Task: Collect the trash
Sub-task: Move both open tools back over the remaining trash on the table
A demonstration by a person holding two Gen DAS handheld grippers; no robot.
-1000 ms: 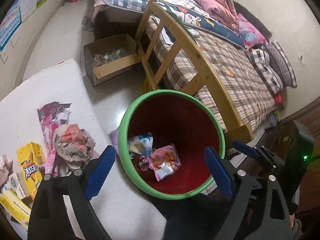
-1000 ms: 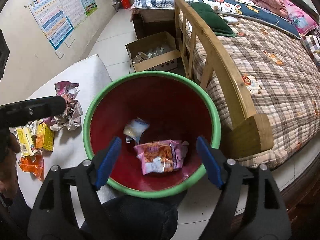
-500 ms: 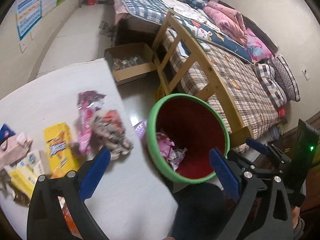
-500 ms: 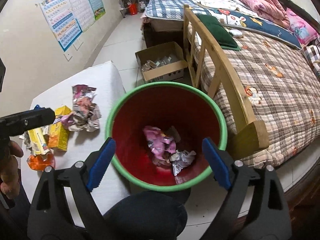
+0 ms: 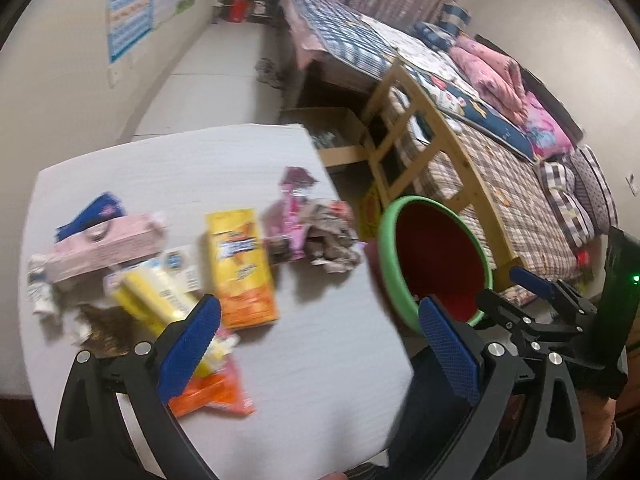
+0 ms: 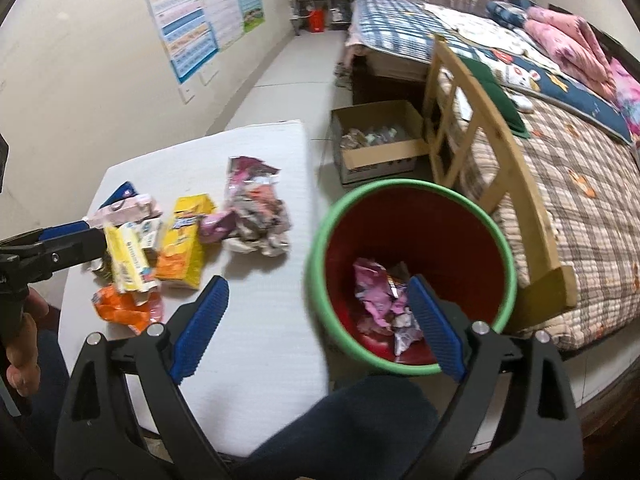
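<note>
Several crumpled foil wrappers (image 6: 256,216) and light cardboard cartons (image 5: 242,268) are lying on the white table (image 5: 320,360); soft, crushable. Left gripper (image 5: 320,344) is hanging wide, right gripper (image 6: 316,328) is opening, both holding nothing.

We can read no text for certain. Ahead and left of the right gripper (image 6: 316,326), the yellow box (image 6: 184,236) carries a blurred blue logo; the wall posters (image 6: 200,20) far beyond it show print too small to read.
</note>
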